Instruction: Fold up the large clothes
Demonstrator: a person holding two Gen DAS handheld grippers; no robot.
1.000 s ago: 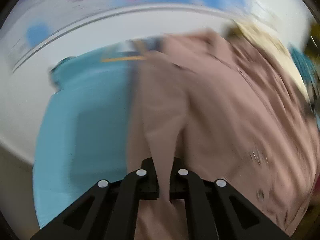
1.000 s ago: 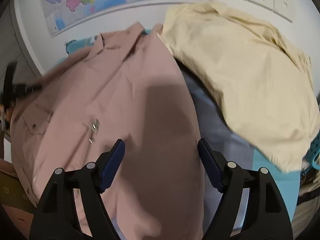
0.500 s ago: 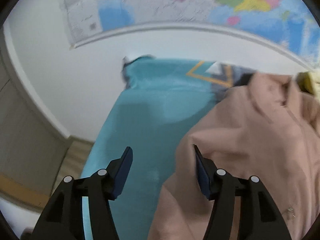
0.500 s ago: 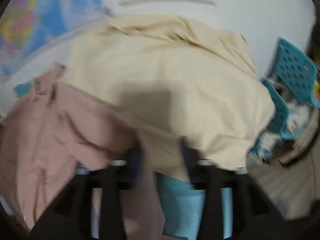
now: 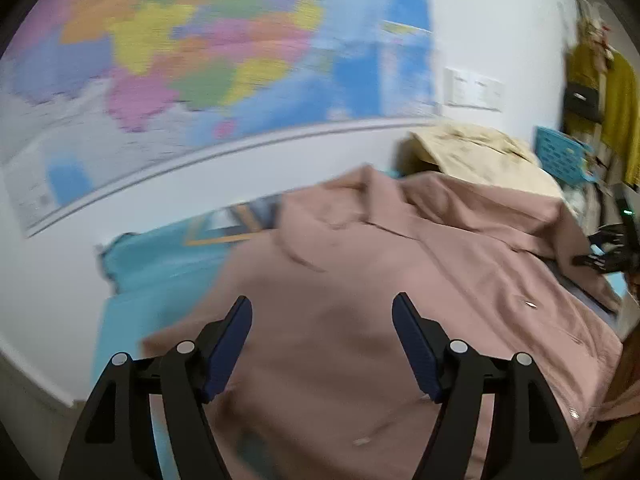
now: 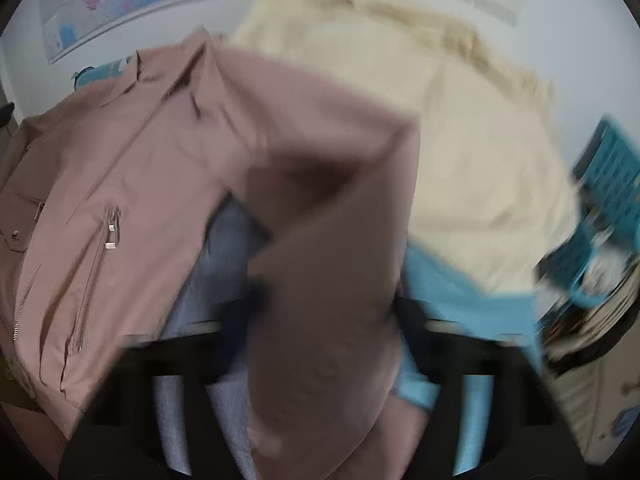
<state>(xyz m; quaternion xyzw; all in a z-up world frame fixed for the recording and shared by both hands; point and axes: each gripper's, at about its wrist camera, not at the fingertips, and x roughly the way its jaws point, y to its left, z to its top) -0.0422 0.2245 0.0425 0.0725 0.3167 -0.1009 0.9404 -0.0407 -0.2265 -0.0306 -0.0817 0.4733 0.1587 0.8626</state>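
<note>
A pink zip jacket (image 5: 360, 280) lies spread on the teal-covered table (image 5: 160, 264), collar towards the wall. My left gripper (image 5: 322, 308) hovers above its near side; its jaws are opening and nothing is between them. In the right wrist view the jacket body (image 6: 120, 140) lies at left, and its sleeve (image 6: 328, 280) rises from it and runs down between the fingers of my right gripper (image 6: 328, 312). Those jaws are closing on the sleeve, and blur and cloth hide the fingertips. The right gripper (image 5: 604, 248) also shows at the jacket's far right edge.
A cream garment (image 6: 460, 120) is heaped behind the jacket against the wall. A grey-blue cloth (image 6: 224, 248) lies under the jacket. A teal perforated basket (image 5: 560, 152) stands at the right. A map (image 5: 200, 60) and wall sockets (image 5: 474, 90) are behind the table.
The left gripper let go of the pink cloth, opened, and lifted back over the jacket. The right gripper swung right from the jacket body and narrowed around the sleeve.
</note>
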